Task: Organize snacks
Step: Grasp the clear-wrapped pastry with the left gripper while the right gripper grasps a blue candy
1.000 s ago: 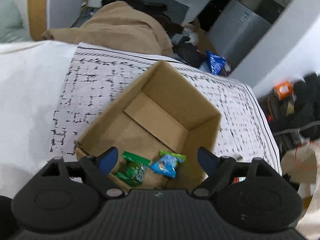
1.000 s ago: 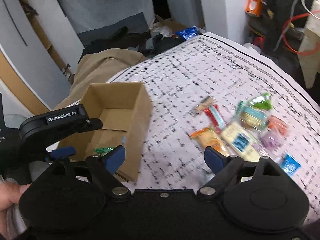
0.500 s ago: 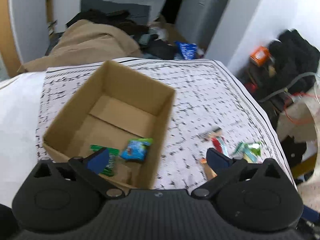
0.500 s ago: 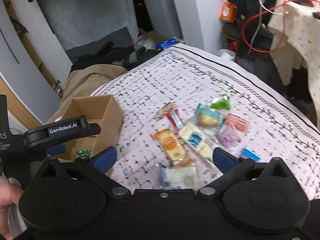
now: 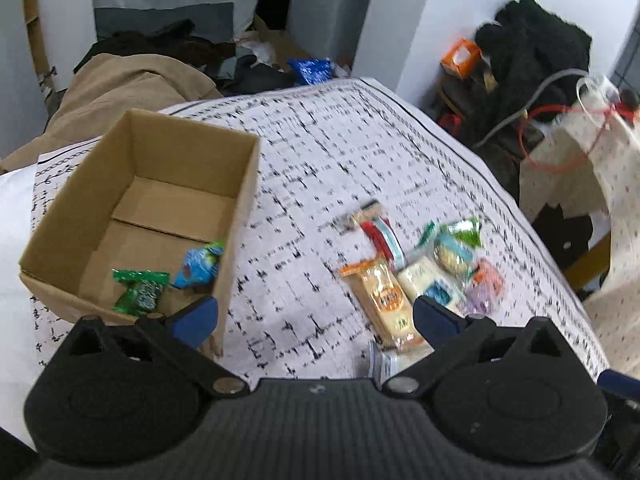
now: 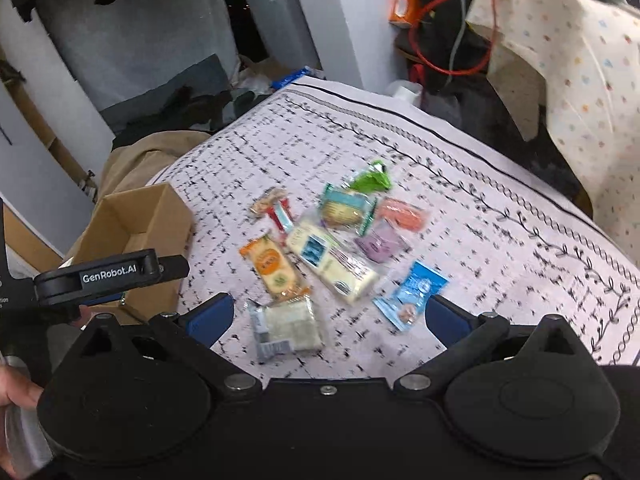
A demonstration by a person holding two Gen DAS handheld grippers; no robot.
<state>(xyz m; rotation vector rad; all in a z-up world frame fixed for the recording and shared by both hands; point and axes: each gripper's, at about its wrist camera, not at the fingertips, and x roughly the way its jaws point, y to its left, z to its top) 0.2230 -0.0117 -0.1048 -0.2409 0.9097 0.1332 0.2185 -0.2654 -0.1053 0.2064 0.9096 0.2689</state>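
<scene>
Box: on the cloth, left of the pile; 2 packets inside.
Pile: loose, packets touching.
Left gripper: spread wide, empty.
Right gripper: spread wide, empty.
Advice: an outlying packet is best taken singly.

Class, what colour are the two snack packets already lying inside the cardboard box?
One green packet, one blue packet; clearest in the left wrist view.
</scene>
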